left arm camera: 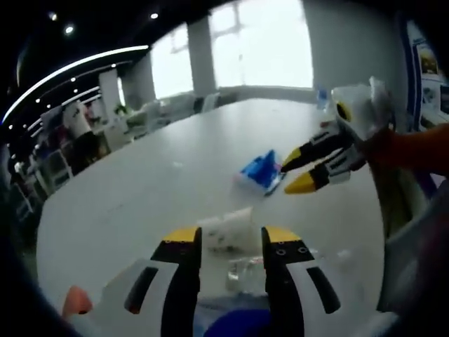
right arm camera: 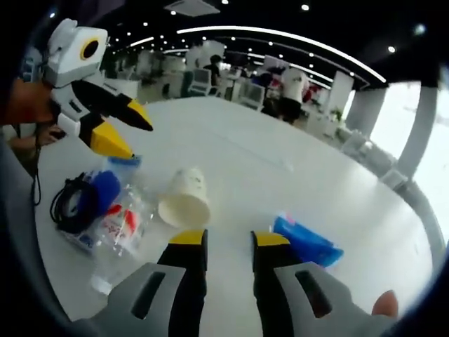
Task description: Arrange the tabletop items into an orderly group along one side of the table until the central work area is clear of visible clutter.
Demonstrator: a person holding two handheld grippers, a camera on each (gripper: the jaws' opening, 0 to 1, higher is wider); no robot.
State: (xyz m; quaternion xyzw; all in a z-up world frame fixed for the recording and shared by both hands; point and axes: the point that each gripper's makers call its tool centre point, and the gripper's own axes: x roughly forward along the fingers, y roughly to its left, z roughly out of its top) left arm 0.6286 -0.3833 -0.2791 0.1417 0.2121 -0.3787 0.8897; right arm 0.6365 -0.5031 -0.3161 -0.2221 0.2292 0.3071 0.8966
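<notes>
Both hand-held grippers released: left hand-held gripper [left arm camera: 231, 239] and right hand-held gripper [right arm camera: 229, 242] hover over the counter [right arm camera: 266, 154]. Risk: the tipped paper cup [right arm camera: 185, 198] may roll away from a misjudged grasp.

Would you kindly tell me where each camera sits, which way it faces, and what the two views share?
Left gripper view: rides the left hand-held gripper, looking across the white table toward bright windows; its own jaws stand apart, and the right hand-held gripper enters from the right.
Right gripper view: rides the right hand-held gripper, facing the office interior; the left hand-held gripper enters from the left.
Shared: the table, paper cup, blue packet.
</notes>
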